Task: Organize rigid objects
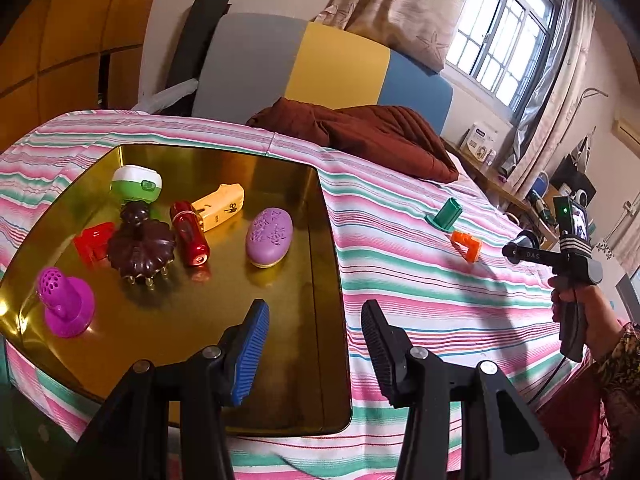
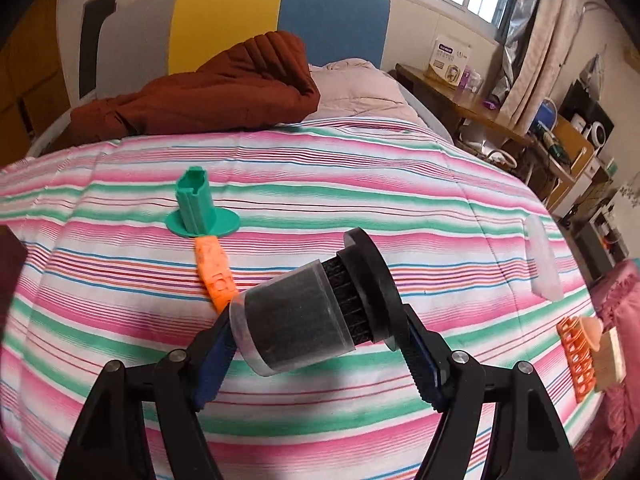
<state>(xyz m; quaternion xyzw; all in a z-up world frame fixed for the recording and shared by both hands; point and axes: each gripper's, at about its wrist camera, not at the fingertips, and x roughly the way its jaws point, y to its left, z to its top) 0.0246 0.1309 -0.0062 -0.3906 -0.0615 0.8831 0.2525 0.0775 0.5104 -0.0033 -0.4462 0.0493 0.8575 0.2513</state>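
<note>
The striped bedspread (image 2: 360, 168) is filling both views. The gold tray (image 1: 200, 320) is lying at the left of the left view, carrying the purple soap (image 1: 269, 237) and red flashlight (image 1: 189, 233). The right gripper (image 2: 316, 344) is clamping a black cylindrical filter (image 2: 304, 312) at centre frame. The left gripper (image 1: 314, 354) is hanging open and empty over the tray's right edge.
</note>
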